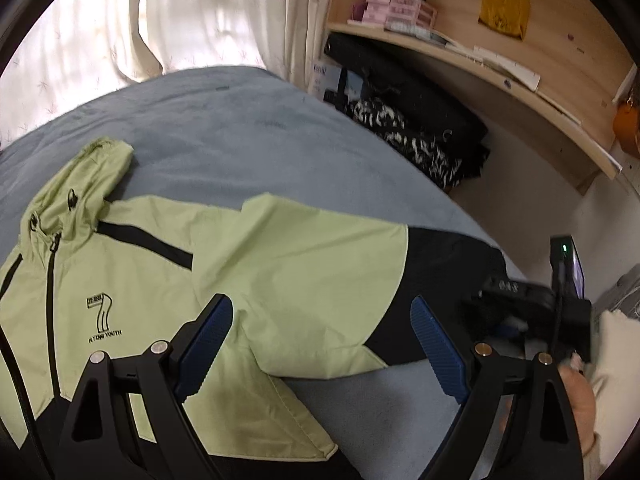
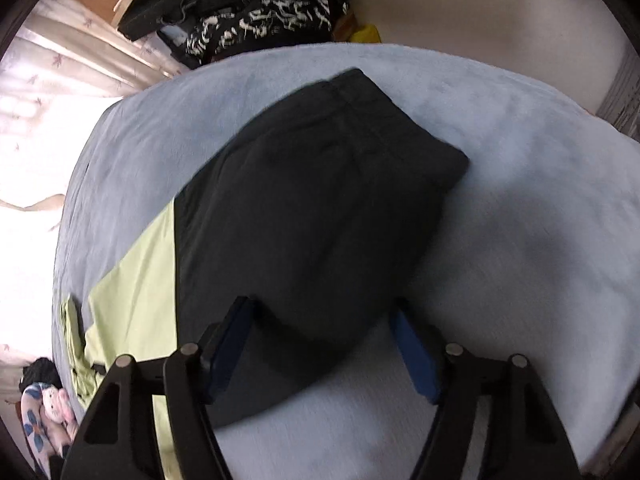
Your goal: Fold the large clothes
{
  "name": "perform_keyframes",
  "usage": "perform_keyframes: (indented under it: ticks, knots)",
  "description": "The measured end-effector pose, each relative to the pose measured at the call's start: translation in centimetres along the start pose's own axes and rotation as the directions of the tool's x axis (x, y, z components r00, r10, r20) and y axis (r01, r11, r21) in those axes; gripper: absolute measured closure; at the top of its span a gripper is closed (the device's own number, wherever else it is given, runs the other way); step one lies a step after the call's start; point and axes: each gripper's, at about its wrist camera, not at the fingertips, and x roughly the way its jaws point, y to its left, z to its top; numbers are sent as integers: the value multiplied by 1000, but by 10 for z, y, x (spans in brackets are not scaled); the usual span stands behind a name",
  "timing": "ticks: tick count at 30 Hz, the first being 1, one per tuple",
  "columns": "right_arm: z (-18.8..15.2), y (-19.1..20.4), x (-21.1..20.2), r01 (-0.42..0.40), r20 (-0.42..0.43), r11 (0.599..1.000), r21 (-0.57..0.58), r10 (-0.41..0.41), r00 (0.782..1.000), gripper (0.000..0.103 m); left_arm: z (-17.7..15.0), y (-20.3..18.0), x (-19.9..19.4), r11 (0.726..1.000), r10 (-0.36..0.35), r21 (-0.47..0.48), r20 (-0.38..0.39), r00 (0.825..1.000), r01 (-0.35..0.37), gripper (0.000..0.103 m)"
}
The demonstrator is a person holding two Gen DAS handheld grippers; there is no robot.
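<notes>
I see the grey-blue fleece bed cover (image 1: 240, 120) filling most of both views, its far edge running along pale flowered curtains (image 1: 100, 20) and its right edge beside a light wooden shelf unit (image 1: 520, 60) with dark bundles beneath. On the cover lies the large pale green windbreaker jacket with black panels (image 1: 120, 280), front up and zipped, hood toward the far left corner, a small printed emblem on the chest. Its green-and-black sleeve (image 1: 340, 280) stretches out toward the right edge; in the right wrist view the black cuff end (image 2: 320, 200) lies flat, pointing at the far right corner. My left gripper (image 1: 324, 348) hangs over the armpit region with its blue-padded jaws wide, nothing pinched. My right gripper (image 2: 320, 348) sits low over the sleeve's black part, jaws about halfway apart, straddling the cloth; its blue pads (image 2: 416, 356) do not press on it.
</notes>
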Motion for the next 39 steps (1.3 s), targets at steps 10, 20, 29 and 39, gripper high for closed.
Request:
perform_keyframes:
  ticks: [10,20,29,39]
  knots:
    - [-11,72,-58,-178,181,962,-207,217,959,96,0,52,-33,991,129,18,34,991,-130,13]
    - [-176,270,-105,-381,-109,562,-735,456,883,95,-25,164,-103,929,359,-118,63,931,-350,13]
    - [-320,292,-24,-274,-236,360,-892,145,961,20,-92,273,-88,894,270,-334,-131,954,-298,13]
    - [-277,234,-58,-177,-96,569,-803,170,981,20,-89,251,-53,915,47,-391,-126,991,-93,19]
